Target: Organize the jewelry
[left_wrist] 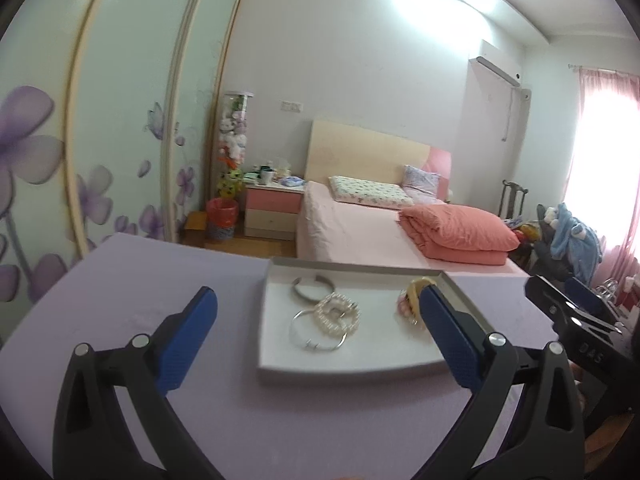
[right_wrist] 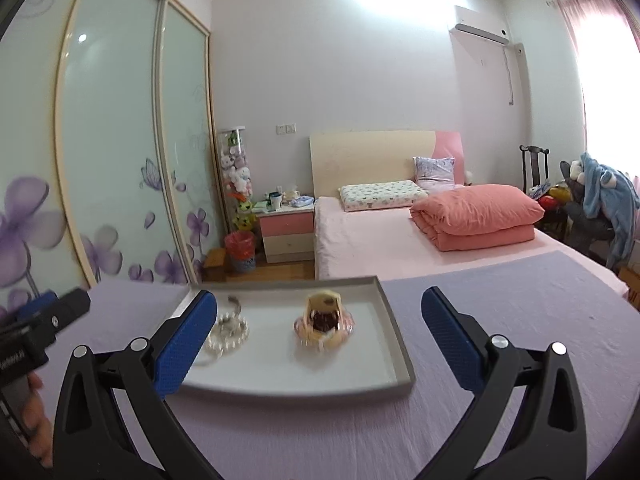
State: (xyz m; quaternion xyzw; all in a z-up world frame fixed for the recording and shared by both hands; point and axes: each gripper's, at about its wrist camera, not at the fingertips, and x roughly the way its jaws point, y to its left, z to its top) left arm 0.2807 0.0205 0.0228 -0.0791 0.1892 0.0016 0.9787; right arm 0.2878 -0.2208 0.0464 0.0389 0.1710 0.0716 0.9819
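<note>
Both the left gripper (left_wrist: 318, 316) and right gripper (right_wrist: 319, 316) are being held with jaws wide apart and empty, near the grey tray (left_wrist: 352, 370) on the lilac-covered worktop (left_wrist: 120, 288); the bangles (left_wrist: 314, 290), pearl bracelet (left_wrist: 337, 314) and hair clip (right_wrist: 323, 316) are lying gathered inside it, probably to be kept together.

Grey tray (left_wrist: 344, 368), lilac cloth (left_wrist: 132, 280), blue pads (left_wrist: 188, 340).

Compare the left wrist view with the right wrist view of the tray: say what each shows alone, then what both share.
Only the left wrist view shows the two silver bangles whole, one near, one far. Only the right wrist view shows the yellow and pink hair piece unobstructed; in the left view a blue finger covers part of it. Both show the grey tray on the lilac cloth, the pearl bracelet, and their own gripper open and empty: left gripper, right gripper.
</note>
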